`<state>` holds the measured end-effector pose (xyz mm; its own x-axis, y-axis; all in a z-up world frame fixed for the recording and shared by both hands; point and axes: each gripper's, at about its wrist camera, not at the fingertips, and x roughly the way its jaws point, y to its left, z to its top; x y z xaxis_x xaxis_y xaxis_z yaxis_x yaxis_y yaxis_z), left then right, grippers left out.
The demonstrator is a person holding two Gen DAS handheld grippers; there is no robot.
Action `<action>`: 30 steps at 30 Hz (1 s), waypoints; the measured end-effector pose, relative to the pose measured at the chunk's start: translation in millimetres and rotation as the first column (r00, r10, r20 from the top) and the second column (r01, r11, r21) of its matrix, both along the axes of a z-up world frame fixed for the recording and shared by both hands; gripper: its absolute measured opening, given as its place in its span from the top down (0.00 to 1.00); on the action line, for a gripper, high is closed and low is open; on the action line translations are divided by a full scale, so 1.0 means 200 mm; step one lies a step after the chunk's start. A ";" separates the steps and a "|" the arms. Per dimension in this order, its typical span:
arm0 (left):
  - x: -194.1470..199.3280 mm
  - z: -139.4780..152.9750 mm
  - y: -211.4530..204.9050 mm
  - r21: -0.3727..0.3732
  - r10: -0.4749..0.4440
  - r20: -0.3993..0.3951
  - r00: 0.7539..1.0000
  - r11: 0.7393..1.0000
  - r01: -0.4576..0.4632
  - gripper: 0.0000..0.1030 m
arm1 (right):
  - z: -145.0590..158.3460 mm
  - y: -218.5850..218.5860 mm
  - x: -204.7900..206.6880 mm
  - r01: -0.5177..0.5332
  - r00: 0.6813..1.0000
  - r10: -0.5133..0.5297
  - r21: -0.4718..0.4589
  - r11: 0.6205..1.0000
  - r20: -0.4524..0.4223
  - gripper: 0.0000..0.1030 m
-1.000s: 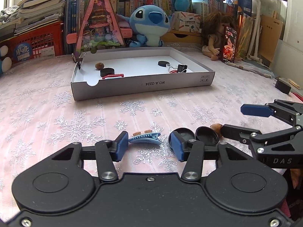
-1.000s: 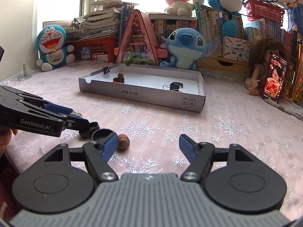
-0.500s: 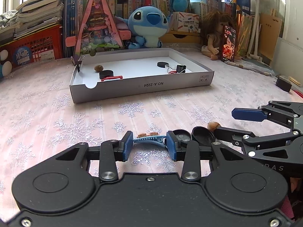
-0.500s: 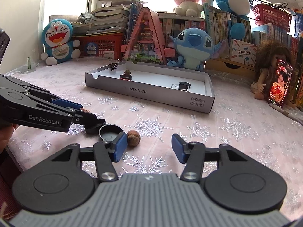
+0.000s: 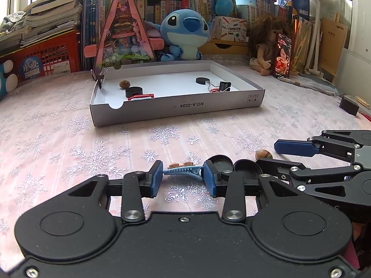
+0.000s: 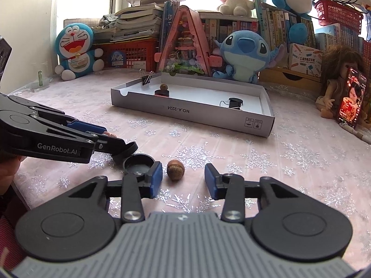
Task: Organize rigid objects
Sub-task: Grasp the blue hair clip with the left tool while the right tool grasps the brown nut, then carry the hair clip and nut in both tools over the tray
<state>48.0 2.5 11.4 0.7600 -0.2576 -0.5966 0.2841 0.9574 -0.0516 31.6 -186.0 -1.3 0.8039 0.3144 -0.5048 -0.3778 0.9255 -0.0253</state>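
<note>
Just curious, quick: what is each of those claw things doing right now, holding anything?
Left gripper: shut on the blue hair clip.
Right gripper: open, holding nothing; the walnut sits between its fingers.

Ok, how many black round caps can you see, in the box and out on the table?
4. Two lie in the box: cap left, cap right. Two lie on the table: cap and cap, beside the left gripper. Others may be hidden.

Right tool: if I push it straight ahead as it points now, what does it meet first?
The walnut, lying on the cloth between the open fingers of the right tool, closer to its left finger. Past it the cloth looks free up to the box, though depth is hard to judge.
</note>
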 end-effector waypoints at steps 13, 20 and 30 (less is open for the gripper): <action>0.00 0.01 0.03 -0.011 0.021 0.001 1.000 1.000 -0.021 0.65 | 0.01 0.00 0.02 0.006 1.000 -0.005 0.060 0.998 -0.029 0.79; 0.02 0.03 0.05 -0.022 0.048 0.001 0.999 0.999 -0.048 0.65 | 0.04 -0.04 0.05 0.052 0.998 -0.050 0.073 0.996 -0.033 0.80; 0.13 0.10 0.10 -0.049 0.089 -0.004 0.996 0.995 -0.089 0.65 | 0.13 -0.12 0.14 0.126 0.992 -0.125 0.090 0.988 -0.012 0.80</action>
